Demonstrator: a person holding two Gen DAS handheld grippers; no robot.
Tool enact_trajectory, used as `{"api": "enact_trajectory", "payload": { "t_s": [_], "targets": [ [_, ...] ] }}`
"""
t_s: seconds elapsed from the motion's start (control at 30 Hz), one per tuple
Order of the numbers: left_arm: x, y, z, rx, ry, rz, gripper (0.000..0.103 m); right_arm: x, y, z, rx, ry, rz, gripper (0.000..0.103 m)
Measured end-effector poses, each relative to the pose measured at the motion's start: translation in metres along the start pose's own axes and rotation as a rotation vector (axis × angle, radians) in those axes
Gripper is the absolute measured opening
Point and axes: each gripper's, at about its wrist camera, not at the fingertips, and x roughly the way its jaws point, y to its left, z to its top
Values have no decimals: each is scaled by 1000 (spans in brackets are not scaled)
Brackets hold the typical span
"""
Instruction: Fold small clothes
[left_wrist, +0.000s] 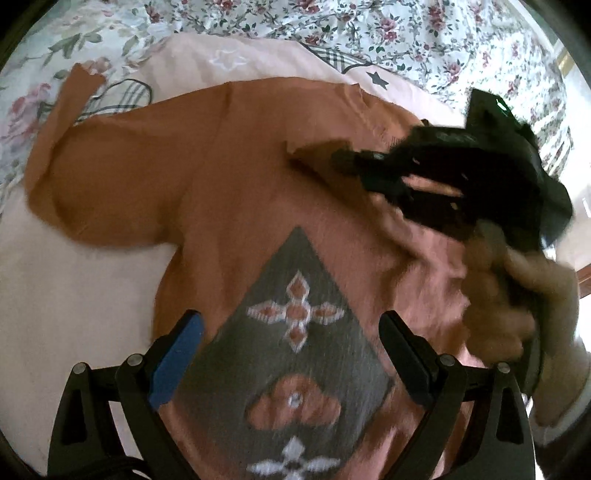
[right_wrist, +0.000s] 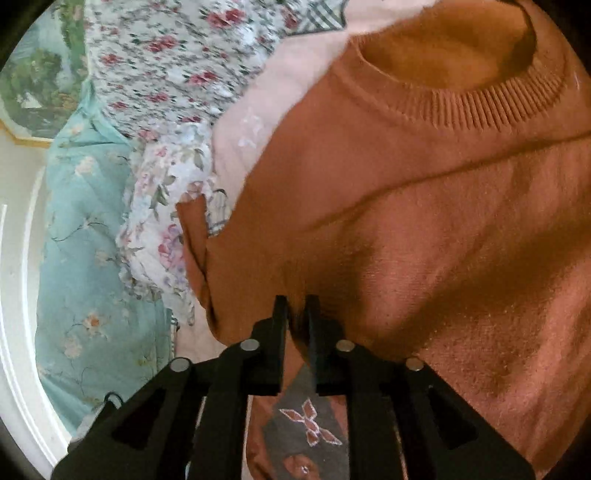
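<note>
Left gripper (left_wrist: 291, 354): jaws wide apart, holding nothing, over the orange sweater (left_wrist: 229, 177) spread on a pink blanket (left_wrist: 66, 295). Right gripper (right_wrist: 295, 314): jaws nearly closed, pinching a sweater fold. Sleeve edge at 10 o'clock; floral bedspread (left_wrist: 369, 29) at 12 o'clock

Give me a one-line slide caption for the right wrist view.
Right gripper pinches a fold of the orange sweater, drawing it across the grey diamond panel.
</note>
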Motion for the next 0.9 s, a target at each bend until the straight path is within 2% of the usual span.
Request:
{"api": "enact_trajectory", "payload": {
  "t_s": [0.1, 0.3, 0.4, 0.5, 0.53, 0.57, 0.63, 0.7, 0.77, 0.83, 0.9],
  "targets": [
    [17, 2, 22, -16, 3, -48, 96, -22, -3, -5, -11, -41, -8, 31],
    [60, -2, 69, -53, 36, -118, 96, -104, -16, -23, -21, -175, -65, 32],
    [78, -4, 87, -57, 38, -170, 83, -141, -27, -39, -5, -234, -107, 32],
    [88, -11, 98, -24, 32, -171, 45, -174, -44, -56, 33, -280, -163, 32],
    [89, -14, 99, -6, 28, -175, 15, -182, -49, -60, 41, -293, -181, 32],
    [87, -17, 100, 8, 25, -177, 3, -194, -56, -65, 56, -314, -206, 32],
    [64, -20, 98, 36, -54, -105, 2, -213, -67, -69, 75, -346, -242, 32],
    [36, -8, 95, 18, -145, -77, 2, -236, -77, -71, 85, -398, -298, 32],
    [36, 6, 94, 0, -146, -37, 0, -254, -89, -71, 97, -439, -351, 32],
    [45, 15, 92, 0, -103, -1, 0, -263, -103, -63, 112, -444, -397, 32],
    [42, 19, 91, -1, -121, 36, 0, -267, -113, -51, 132, -443, -451, 32]
  ]
}}
